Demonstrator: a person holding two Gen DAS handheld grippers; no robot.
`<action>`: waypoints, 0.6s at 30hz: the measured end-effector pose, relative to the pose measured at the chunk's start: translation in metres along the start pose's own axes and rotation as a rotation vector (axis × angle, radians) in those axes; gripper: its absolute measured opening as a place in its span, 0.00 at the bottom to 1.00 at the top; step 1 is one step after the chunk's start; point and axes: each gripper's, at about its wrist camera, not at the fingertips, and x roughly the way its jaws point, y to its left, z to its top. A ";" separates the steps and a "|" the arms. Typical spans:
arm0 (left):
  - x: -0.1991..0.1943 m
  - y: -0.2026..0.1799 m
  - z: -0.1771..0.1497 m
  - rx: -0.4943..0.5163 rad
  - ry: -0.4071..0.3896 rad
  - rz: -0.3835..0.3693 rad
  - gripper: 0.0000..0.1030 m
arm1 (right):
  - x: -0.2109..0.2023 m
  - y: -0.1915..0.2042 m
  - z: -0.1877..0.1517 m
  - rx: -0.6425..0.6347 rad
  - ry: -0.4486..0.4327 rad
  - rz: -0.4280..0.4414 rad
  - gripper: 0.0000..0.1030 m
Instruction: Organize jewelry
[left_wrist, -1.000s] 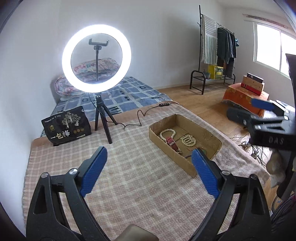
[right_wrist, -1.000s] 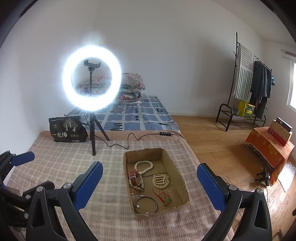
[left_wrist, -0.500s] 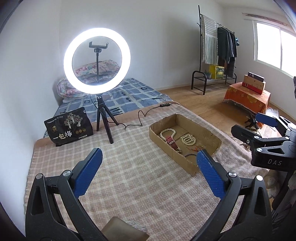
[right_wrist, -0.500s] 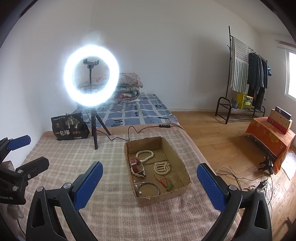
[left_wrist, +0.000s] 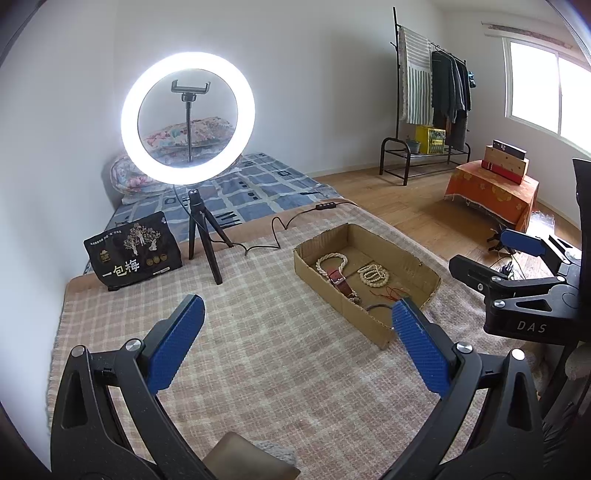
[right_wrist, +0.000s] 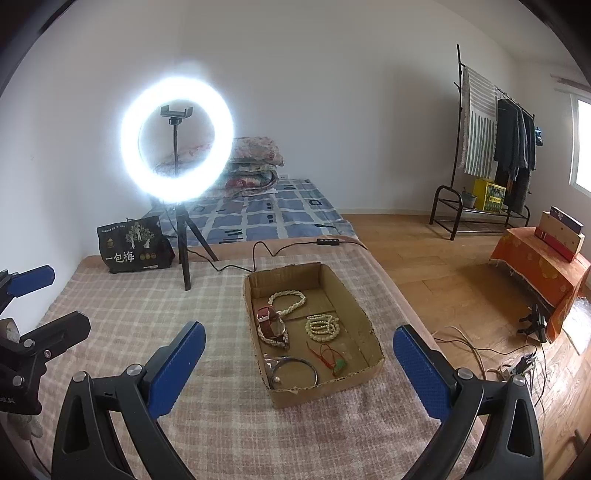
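Note:
A shallow cardboard box (right_wrist: 369, 325) (left_wrist: 325, 288) sits on the checked blanket. In it lie a long bead necklace (right_wrist: 290, 297) (left_wrist: 330, 258), a cream bead bracelet (right_wrist: 322, 326) (left_wrist: 373, 275), a red-strap watch (right_wrist: 269, 321) (left_wrist: 338, 278), a metal bangle (right_wrist: 293, 371) and a red cord with a green pendant (right_wrist: 334, 360). My right gripper (right_wrist: 297, 350) is open and empty, above and in front of the box. My left gripper (left_wrist: 297, 328) is open and empty, to the box's left. The right gripper also shows at the right edge of the left wrist view (left_wrist: 517, 254).
A lit ring light on a tripod (right_wrist: 177, 144) (left_wrist: 188, 118) stands at the back of the blanket, its cable (right_wrist: 258, 251) trailing toward the box. A black snack bag (right_wrist: 135, 249) leans at the back left. The blanket's right edge drops to a wooden floor (right_wrist: 461, 280).
Both grippers have drawn back and risen slightly, so the box looks a little farther away. Both stay open and empty. Nothing in the box has moved.

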 end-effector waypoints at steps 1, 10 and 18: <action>0.000 0.000 0.000 0.000 -0.001 0.000 1.00 | 0.000 0.000 0.000 0.001 0.002 0.001 1.00; -0.003 -0.002 0.000 0.002 -0.008 0.000 1.00 | 0.002 0.002 -0.001 -0.013 0.011 0.005 1.00; -0.003 -0.003 0.000 0.003 -0.008 -0.001 1.00 | 0.002 0.002 -0.001 -0.014 0.011 0.005 1.00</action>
